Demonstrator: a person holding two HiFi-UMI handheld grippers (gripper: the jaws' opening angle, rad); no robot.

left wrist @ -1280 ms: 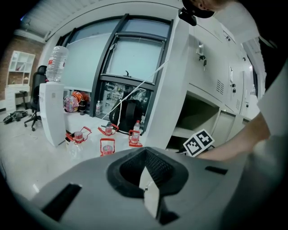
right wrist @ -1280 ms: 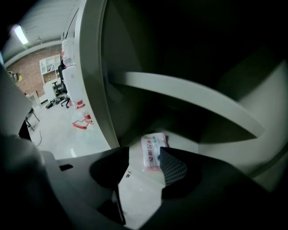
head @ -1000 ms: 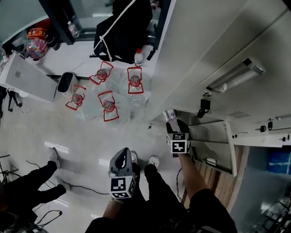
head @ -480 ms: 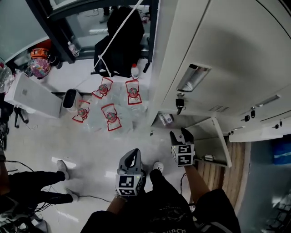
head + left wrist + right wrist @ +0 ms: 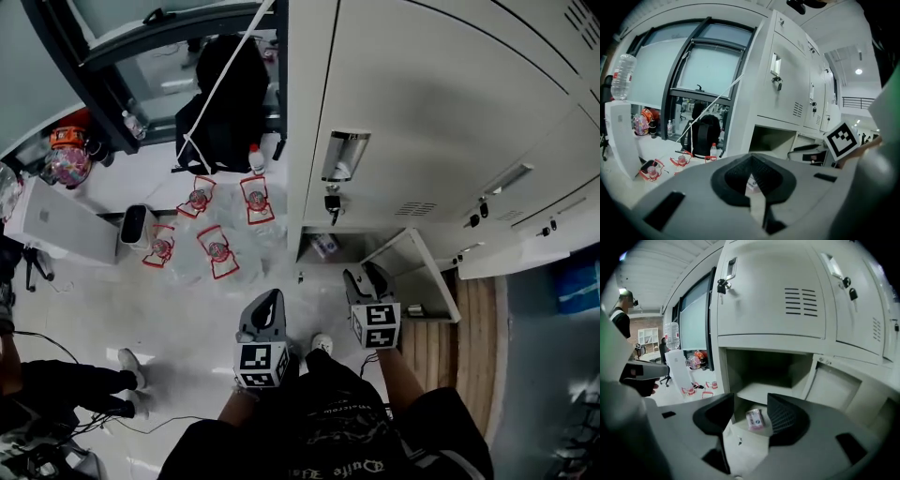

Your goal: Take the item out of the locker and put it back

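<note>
A small pink packet lies on the floor of the open bottom locker compartment; its door stands swung out to the right. My right gripper hangs just in front of the opening, open and empty. In the right gripper view the packet shows between the spread jaws of the right gripper, some way beyond them. My left gripper is held lower left, away from the locker, shut with nothing in it. The left gripper faces the open compartment.
Closed locker doors with keys rise above the opening. Shrink-wrapped bottle packs with red handles lie on the floor left of the locker, a black backpack behind them, a white box further left. A person's legs show at lower left.
One second ago the right gripper's tips held the packet at the locker opening. The packet now lies inside, and the right gripper has opened and drawn back. The head view has shifted.
</note>
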